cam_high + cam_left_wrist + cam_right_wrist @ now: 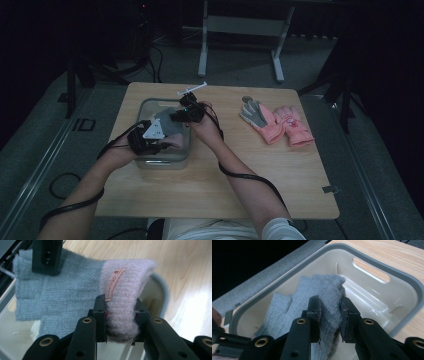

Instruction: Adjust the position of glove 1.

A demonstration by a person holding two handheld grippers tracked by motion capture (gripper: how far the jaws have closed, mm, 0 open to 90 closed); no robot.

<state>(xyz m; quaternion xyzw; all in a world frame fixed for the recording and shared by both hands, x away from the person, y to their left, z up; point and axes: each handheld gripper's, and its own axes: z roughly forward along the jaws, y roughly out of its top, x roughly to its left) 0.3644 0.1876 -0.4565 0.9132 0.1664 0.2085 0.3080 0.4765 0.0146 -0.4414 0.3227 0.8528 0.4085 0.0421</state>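
High view overhead, gripper views close, sharing tub (409, 282)

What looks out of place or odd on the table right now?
Nothing is spilled or damaged. The grey glove hangs between both grippers over the bin, while the pink gloves lie loosely overlapped at the right, and a small white tool sits beyond the bin.

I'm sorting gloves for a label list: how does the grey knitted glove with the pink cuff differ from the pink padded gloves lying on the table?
The grey knitted glove is fingerless wool-like knit with a pink ribbed cuff; the pink padded gloves look smooth and quilted, one showing a grey palm. The knitted glove is held stretched over the clear plastic bin by both grippers; the padded gloves lie untouched on the wooden table, right of the bin. Both mix pink and grey.
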